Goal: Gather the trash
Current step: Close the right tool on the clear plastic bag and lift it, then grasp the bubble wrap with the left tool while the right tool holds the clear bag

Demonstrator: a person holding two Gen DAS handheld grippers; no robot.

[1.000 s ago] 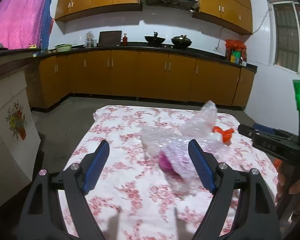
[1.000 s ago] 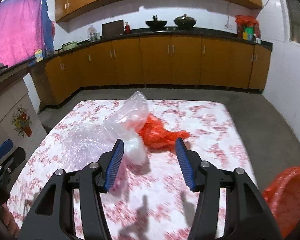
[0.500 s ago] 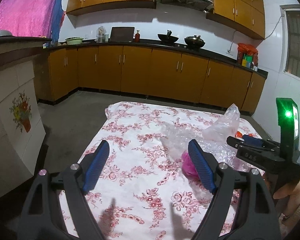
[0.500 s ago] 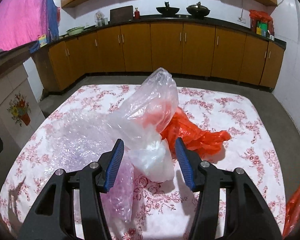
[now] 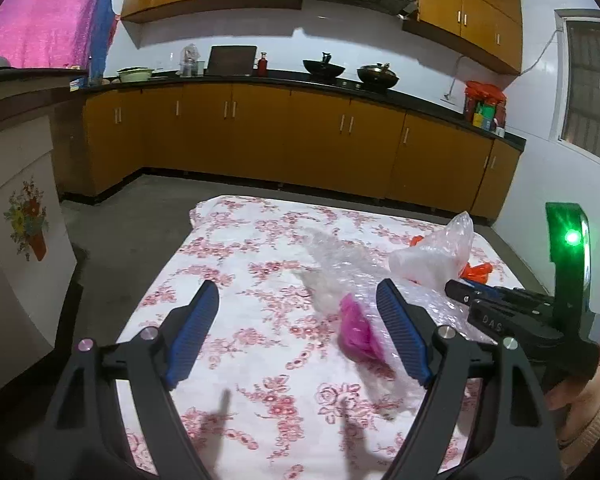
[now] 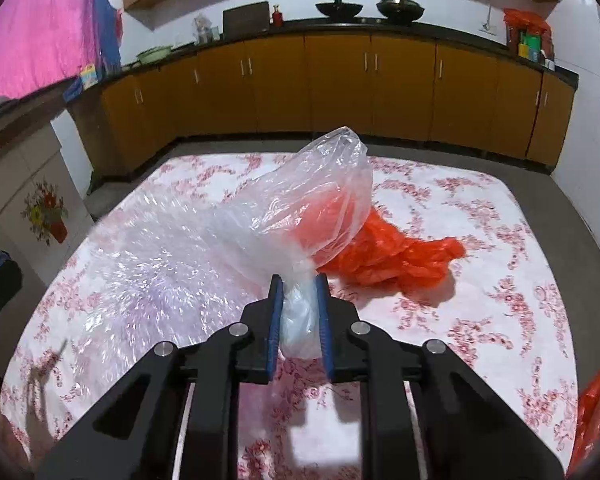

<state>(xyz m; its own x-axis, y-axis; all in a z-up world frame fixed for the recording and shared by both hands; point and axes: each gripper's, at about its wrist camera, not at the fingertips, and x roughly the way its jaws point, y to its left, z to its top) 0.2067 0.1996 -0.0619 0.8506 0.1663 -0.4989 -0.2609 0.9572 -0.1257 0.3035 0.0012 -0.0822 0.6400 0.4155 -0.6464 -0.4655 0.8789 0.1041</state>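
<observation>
**Plastics, Cloth and Lacquer**

The clear thin plastic bag (image 6: pixel 320 200) is glossy and wrinkled, its neck bunched cloudy white. The bubble-wrap sheet (image 6: pixel 148 276) glitters with small bright highlights. The crumpled orange plastic bag (image 6: pixel 396 256) has a soft sheen. The white cloth with red flower print (image 6: pixel 500 280) on the bench looks matt and smooth. The right tool (image 6: pixel 298 300) is matt black plastic with ribbed blue pads (image 6: pixel 275 308) and shiny metal pins. The orange-brown wooden cabinets (image 5: pixel 300 136) look lacquered under a glossy black counter.
</observation>
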